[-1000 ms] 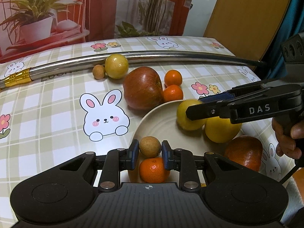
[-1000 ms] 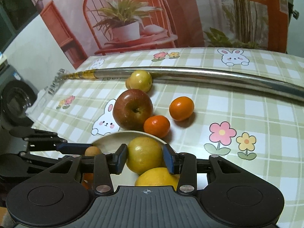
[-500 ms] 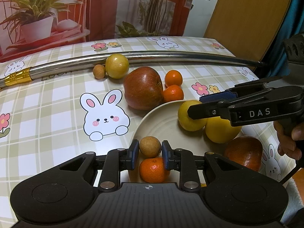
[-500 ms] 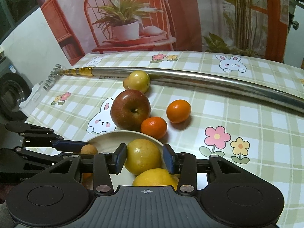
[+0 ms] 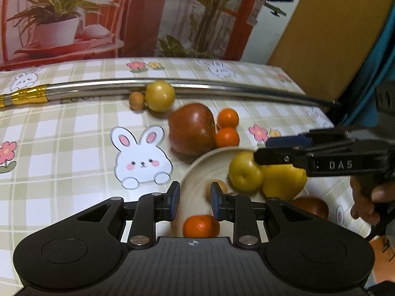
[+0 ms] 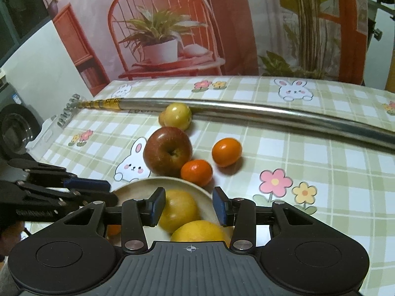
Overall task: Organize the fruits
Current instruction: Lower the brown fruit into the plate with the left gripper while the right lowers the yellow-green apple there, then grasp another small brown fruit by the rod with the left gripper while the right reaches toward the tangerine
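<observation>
A beige plate [image 5: 201, 172] [image 6: 138, 182] holds a mandarin [image 5: 201, 225], a small brown longan [image 5: 218, 186], a yellow round fruit [image 5: 244, 172] [image 6: 180, 208] and a larger yellow fruit [image 5: 284, 183] [image 6: 197, 231]. My left gripper [image 5: 195, 201] [image 6: 111, 192] hangs open over the plate's left rim; the longan lies loose just past its right finger. My right gripper [image 6: 188, 207] [image 5: 263, 149] is open above the yellow round fruit, with a gap on the right side. On the cloth lie a red apple [image 5: 191, 132], two mandarins [image 5: 227, 118] [image 5: 227, 137], a yellow fruit [image 5: 160, 96] and a longan [image 5: 136, 100].
A long metal pole [image 5: 222, 88] [image 6: 271, 113] with a gold band crosses the back of the table, touching the far yellow fruit. Another red apple [image 5: 311, 206] sits at the plate's near right side. A hand [image 5: 365, 197] holds the right gripper. The table's right edge is close.
The left gripper's fingers have spread and let go of the longan, which now lies in the plate. The right gripper has eased off the yellow round fruit and risen slightly.
</observation>
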`<state>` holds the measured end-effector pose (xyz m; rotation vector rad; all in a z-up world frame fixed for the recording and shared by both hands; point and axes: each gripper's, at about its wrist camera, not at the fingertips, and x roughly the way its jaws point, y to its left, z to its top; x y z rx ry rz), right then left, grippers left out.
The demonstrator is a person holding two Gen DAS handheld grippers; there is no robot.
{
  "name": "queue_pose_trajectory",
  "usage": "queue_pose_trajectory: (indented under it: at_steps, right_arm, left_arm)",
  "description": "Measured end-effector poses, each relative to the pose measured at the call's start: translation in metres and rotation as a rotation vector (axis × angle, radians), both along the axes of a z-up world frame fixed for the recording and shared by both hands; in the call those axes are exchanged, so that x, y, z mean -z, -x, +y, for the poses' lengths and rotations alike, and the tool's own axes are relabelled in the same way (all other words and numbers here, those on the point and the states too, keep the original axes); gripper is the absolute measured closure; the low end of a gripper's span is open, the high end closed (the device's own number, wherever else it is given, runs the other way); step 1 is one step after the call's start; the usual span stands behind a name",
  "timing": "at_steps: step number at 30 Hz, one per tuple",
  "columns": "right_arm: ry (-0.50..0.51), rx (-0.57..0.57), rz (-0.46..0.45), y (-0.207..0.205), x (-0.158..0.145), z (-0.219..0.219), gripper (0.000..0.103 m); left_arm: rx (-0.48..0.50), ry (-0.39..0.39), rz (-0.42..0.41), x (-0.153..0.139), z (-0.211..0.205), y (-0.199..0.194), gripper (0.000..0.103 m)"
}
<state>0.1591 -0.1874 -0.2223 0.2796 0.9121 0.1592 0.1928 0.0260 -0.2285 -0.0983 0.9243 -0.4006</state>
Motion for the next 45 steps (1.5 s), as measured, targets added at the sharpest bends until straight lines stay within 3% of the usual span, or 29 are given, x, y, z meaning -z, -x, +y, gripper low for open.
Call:
queue_pose_trajectory:
  at_steps: [12, 22, 33, 45]
  right_arm:
    - [0.005, 0.076, -0.037, -0.006, -0.004, -0.023, 0.064]
    - [-0.012, 0.123, -0.040, -0.006, -0.002, -0.036, 0.064]
    - [-0.027, 0.140, -0.029, -0.008, 0.005, -0.045, 0.064]
    - [-0.035, 0.147, -0.025, -0.007, 0.007, -0.046, 0.064]
  left_arm:
    - [-0.222, 0.115, -0.015, -0.021, 0.044, -0.050, 0.076]
    - [-0.468, 0.317, 0.127, 0.008, 0.063, -0.133, 0.077]
    - [-0.520, 0.324, 0.198, 0.040, 0.057, -0.158, 0.076]
    - [-0.494, 0.356, 0.220, 0.047, 0.051, -0.159, 0.078]
